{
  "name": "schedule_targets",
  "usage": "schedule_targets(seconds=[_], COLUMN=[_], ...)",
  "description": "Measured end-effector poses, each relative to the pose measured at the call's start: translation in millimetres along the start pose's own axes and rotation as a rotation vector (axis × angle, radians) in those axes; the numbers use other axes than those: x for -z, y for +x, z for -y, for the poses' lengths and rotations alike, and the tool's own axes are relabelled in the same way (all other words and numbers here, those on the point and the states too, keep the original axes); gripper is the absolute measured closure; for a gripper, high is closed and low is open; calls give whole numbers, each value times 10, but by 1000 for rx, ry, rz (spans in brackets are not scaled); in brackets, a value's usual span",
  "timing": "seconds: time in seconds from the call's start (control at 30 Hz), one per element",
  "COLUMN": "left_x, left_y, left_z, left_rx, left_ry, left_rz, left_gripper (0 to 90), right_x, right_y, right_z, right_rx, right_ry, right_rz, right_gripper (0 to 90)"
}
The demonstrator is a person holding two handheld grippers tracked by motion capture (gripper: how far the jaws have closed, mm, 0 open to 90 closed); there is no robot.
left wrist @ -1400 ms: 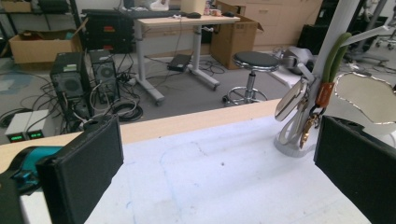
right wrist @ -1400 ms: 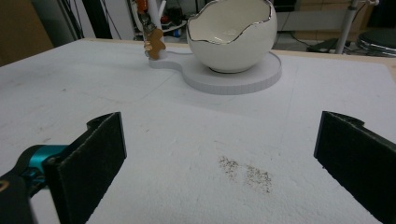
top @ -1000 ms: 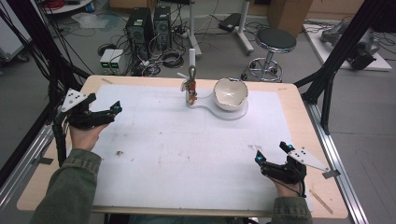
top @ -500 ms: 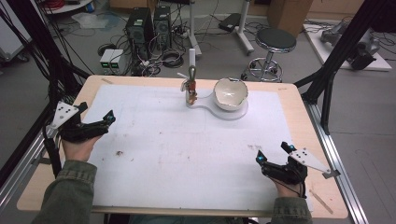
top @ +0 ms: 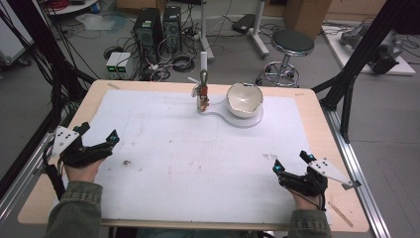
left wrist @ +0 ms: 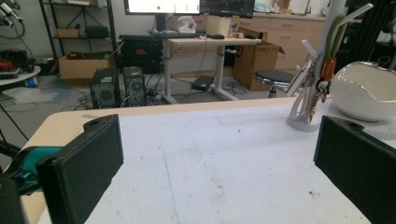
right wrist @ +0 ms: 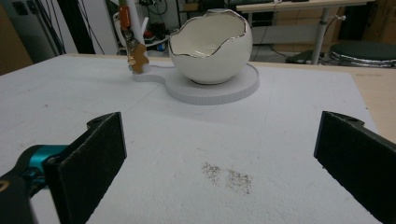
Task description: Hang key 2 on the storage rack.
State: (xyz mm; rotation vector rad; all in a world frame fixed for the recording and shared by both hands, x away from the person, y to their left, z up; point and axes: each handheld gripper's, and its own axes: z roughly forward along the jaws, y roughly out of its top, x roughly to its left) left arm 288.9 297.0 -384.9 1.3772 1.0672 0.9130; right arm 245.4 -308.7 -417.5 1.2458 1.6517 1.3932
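pretty messy room behind the table: black stool [top: 292,43], two computer towers [top: 158,27] on the floor with tangled cables [top: 176,62], cardboard box [left wrist: 79,66] by shelving

Both hand-held grippers [top: 101,143] [top: 289,167] wide open

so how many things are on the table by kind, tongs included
tongs: 2, the left tongs and the right tongs, both open and holding nothing
bowls: 1, a white eggshell-shaped bowl
stands: 1, a white stand bearing the bowl and an upright post
keys: 1 bunch of keys hanging on the post
total: 5
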Motion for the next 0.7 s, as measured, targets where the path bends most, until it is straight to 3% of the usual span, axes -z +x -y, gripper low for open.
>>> schedule_targets(seconds=[0.23, 0.7], left_x=[120, 134], left_y=[34, 45], left_z=[50, 127], left_rx=[-16, -17], left_ry=[-49, -17], left_rz=[-24, -40], left_gripper=[17, 17], right_x=[8, 25], right_y=[-6, -15], right_z=[3, 3], right_rx=[1, -2], right_ry=[-5, -16], right_rz=[8, 17], right_gripper=[12, 12])
